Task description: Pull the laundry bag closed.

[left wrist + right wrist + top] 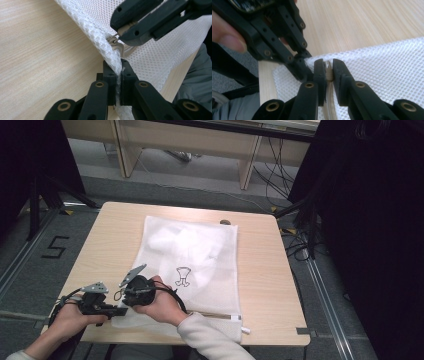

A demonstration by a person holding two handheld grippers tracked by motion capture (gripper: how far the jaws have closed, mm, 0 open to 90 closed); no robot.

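1. Holding the white mesh laundry bag (192, 265) at its near left corner, we have the left tongs (118, 83) closed on the bag's edge, while the right tongs (328, 73) are closed on the beige zipper pull (122, 48).
2. The bag lies flat on the desk (260, 285), with something white bunched inside it.
3. We judge the pull could slip from the right tongs, since it is thin and only narrowly pinched.
4. Mesh might snag in the zipper if the left tongs let the edge go slack.
5. A small dark object (225, 222) sits past the bag's far edge, well clear; cables (280, 165) lie on the floor beyond.
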